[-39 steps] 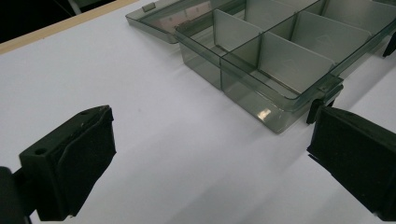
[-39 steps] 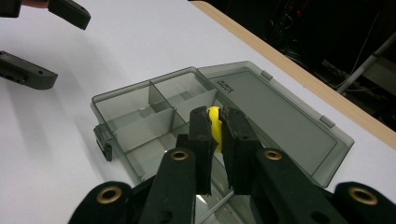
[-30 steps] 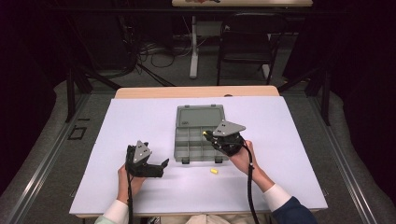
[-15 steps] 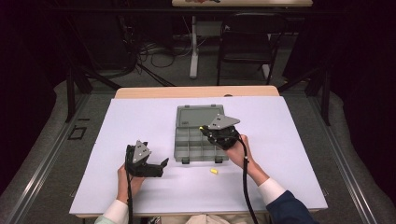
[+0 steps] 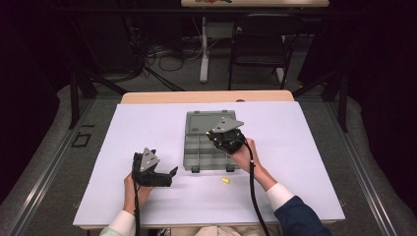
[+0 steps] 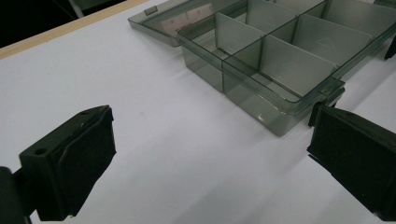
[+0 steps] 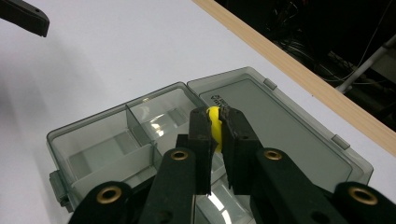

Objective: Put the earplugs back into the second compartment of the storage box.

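Observation:
A smoky clear compartment box (image 5: 209, 147) lies open mid-table, its lid (image 5: 204, 121) folded flat behind it. My right gripper (image 5: 215, 134) hovers over the box's far compartments, shut on a small yellow piece (image 7: 214, 126) pinched between its pads. A second yellow piece (image 5: 225, 181) lies on the white table just in front of the box. My left gripper (image 5: 167, 175) rests low on the table to the left of the box, jaws wide apart with nothing between them. In the left gripper view the box (image 6: 280, 60) shows several empty compartments.
The white table top (image 5: 147, 128) has a wooden strip (image 5: 206, 96) along its far edge. Beyond it stand a chair (image 5: 258, 44), a table leg and cables on the floor. The right gripper's cable (image 5: 253, 191) trails back along the forearm.
My right gripper has moved a little left and forward over the box with the yellow piece. The left gripper has stayed put.

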`<state>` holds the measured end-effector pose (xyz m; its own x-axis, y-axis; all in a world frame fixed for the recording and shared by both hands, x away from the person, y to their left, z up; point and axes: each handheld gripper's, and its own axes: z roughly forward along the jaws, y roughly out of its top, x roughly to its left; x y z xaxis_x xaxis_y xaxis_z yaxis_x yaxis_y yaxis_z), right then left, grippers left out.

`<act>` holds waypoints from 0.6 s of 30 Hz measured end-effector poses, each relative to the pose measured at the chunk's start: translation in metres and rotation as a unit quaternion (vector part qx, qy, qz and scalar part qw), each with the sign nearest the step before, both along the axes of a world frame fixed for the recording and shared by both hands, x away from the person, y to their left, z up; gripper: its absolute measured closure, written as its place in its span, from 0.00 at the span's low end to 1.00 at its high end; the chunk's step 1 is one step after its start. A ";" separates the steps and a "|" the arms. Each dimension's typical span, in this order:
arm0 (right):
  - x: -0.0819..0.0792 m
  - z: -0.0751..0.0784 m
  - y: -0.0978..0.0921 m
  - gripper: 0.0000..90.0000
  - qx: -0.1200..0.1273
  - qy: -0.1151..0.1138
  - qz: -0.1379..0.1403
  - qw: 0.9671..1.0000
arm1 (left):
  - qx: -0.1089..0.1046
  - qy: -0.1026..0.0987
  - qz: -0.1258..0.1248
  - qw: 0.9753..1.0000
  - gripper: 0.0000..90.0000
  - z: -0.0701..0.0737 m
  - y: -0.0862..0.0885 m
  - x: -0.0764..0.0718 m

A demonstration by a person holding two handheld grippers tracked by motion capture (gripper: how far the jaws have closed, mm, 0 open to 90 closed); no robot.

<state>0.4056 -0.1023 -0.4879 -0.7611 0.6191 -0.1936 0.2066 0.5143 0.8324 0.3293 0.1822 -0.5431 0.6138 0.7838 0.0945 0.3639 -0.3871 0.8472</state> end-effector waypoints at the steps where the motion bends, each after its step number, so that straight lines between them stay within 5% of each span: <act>1: 0.001 0.000 0.001 0.91 0.000 -0.001 0.000 1.000 | -0.001 -0.001 0.000 1.000 0.00 0.000 0.000 0.000; 18: 0.014 -0.008 0.015 0.91 -0.013 0.015 -0.004 1.000 | 0.001 -0.002 -0.001 1.000 0.00 0.001 -0.001 0.000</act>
<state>0.4192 -0.0876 -0.4963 -0.7614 0.6208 -0.1867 0.2354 0.5331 0.8127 0.3288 0.1815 -0.5424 0.6154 0.7820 0.0985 0.3597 -0.3898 0.8477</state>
